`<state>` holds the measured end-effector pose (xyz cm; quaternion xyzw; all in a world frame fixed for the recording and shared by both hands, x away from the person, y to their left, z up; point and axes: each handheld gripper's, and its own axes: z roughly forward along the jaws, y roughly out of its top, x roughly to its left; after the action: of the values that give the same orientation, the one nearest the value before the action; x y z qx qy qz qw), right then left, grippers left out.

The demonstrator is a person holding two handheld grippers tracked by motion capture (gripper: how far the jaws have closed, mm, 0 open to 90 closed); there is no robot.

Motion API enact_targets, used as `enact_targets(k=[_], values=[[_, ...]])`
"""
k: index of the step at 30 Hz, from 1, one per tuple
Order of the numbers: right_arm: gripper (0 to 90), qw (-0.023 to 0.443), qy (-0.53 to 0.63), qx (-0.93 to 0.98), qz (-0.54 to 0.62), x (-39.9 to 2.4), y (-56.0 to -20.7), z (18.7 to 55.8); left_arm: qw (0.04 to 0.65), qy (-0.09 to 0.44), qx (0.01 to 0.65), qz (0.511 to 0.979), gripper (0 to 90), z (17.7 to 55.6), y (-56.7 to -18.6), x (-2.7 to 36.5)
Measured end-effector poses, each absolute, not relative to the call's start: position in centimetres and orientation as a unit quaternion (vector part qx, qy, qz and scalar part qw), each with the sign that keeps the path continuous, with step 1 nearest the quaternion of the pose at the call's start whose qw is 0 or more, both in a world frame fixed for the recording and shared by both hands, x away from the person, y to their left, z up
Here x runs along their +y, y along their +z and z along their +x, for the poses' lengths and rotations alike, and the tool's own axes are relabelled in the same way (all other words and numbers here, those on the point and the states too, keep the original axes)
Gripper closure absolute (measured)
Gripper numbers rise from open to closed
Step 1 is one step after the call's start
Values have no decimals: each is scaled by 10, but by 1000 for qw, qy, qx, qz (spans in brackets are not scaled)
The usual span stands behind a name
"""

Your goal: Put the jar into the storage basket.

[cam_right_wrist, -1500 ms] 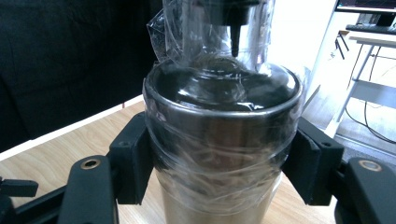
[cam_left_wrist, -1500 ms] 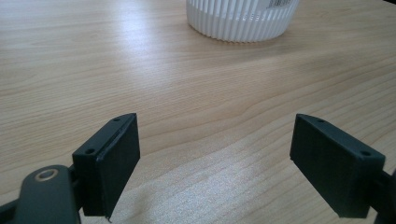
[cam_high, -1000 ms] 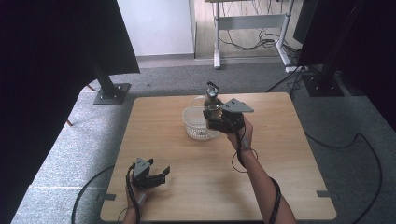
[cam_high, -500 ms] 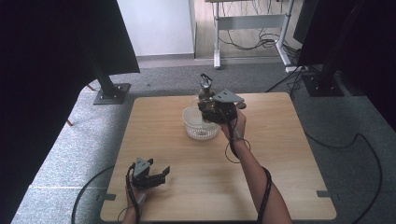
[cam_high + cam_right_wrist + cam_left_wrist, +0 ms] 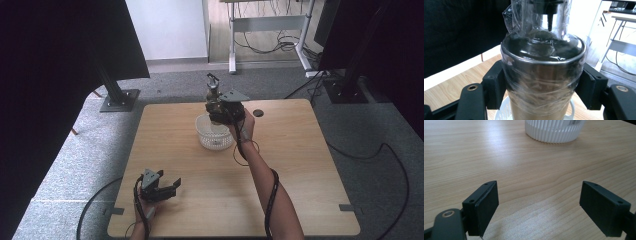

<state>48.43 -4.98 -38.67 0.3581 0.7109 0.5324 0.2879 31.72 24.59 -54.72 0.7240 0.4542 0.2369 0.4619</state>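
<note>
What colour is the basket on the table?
White, with ribbed walls; the basket shows best in the left gripper view.

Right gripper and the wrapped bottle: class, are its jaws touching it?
Touching. The right gripper view shows both jaws of the right gripper pressed against the bottle.

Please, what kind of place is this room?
Probably a lab or office used for recording, not a home: a plain wooden table on grey carpet, black curtains at the sides, and a desk frame with loose cables behind.

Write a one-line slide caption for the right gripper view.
Right gripper shut on a plastic-wrapped pump bottle, held above the white basket.
</note>
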Motion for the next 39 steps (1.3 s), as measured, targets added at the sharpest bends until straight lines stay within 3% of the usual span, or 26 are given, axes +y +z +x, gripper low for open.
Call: enact_targets(k=[25, 39], values=[[323, 263, 490, 738, 382, -30, -452, 506, 461, 235, 453, 726, 153, 317, -547, 246], [321, 255, 473, 752, 383, -34, -466, 509, 457, 238, 454, 727, 154, 318, -547, 248]])
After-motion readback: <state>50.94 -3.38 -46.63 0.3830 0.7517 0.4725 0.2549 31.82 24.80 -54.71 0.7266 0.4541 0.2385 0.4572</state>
